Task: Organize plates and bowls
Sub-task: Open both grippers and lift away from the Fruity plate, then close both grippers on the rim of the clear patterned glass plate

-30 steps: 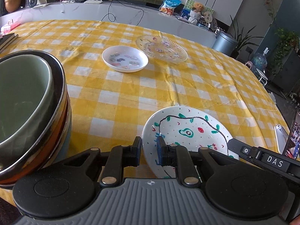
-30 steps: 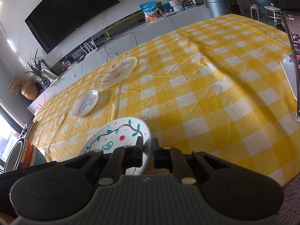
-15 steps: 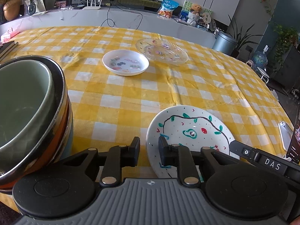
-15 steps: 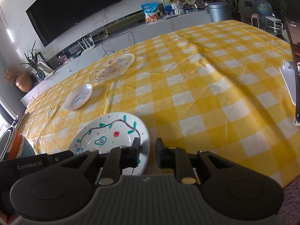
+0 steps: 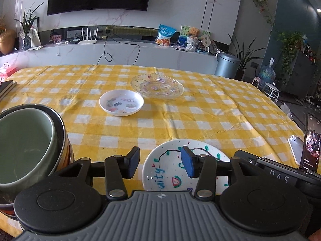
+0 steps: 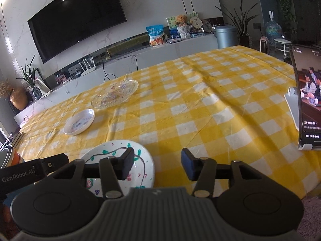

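Your left gripper [image 5: 160, 161] and right gripper [image 6: 157, 165] both hung wide apart, holding nothing. The painted plate [image 5: 170, 168] lay flat on the tabletop [image 5: 200, 116] beneath them, beside the stacked bowls [image 5: 26, 140].

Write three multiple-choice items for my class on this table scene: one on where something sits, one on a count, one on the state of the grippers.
1. Where are the stacked bowls? A) near left edge of the table B) far right corner C) on the glass plate
2. How many plates lie apart on the cloth? A) one B) three C) five
3. The left gripper and right gripper are: A) both shut B) both open C) one holds a plate

Answers: 1 A, left view shows them there. 2 B: painted plate, white dish, glass plate. 3 B, both sets of jaws are spread and empty.
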A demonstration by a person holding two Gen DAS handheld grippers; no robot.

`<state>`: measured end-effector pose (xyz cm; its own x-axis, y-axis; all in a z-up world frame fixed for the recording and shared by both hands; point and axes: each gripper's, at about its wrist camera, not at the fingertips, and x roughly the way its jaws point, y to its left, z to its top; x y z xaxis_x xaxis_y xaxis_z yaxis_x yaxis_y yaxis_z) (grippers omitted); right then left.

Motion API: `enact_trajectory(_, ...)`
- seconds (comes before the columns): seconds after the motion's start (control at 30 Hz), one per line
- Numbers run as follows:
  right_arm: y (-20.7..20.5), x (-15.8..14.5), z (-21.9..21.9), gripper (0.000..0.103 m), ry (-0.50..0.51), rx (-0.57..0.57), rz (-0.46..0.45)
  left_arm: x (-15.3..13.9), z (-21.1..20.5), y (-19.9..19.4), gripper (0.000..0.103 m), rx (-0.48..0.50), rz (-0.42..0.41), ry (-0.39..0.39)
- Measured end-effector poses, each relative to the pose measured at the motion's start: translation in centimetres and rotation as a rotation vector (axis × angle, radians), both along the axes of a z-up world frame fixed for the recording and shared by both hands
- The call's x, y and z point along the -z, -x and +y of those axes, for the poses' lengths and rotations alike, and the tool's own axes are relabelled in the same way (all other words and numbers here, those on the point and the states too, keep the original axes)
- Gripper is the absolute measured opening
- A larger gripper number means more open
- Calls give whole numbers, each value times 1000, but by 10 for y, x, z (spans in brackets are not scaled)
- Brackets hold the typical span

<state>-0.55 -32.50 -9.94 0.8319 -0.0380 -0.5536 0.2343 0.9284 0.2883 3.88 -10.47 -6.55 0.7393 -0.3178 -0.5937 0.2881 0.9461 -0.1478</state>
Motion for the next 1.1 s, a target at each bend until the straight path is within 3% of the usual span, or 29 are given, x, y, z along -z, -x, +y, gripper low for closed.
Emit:
enact_trajectory(0.03,1,-1,0,74,-1,3,-15,-2,-2,0,57,10,3,-8)
enact_trajectory(0.13,0,-6,-2,79,-14,1,-30,-8,-7,0,59,45,22,-18)
enact_trajectory(0.23,-4,-8,-4,85,-17,23,-26,-14,-5,-5,71,78,78,26)
enact_trajectory(0.33,-12,-12,-6,85,-11,45,-14,-23,-4,-12,74,130,148,69)
enact_trajectory(0.57,-37,-23,-12,86,-25,48,-8,-67,-2,-39,78,168,186,77)
enact_trajectory(0.83,-74,-34,-5,87,-31,12,15,-113,-4,-95,80,202,126,-78)
enact_trajectory(0.97,-93,-33,-4,87,-45,12,49,-114,-5,-127,80,208,149,-151)
enact_trajectory(1.1,-115,-31,-4,87,-65,8,87,-103,5,-166,80,161,214,-154)
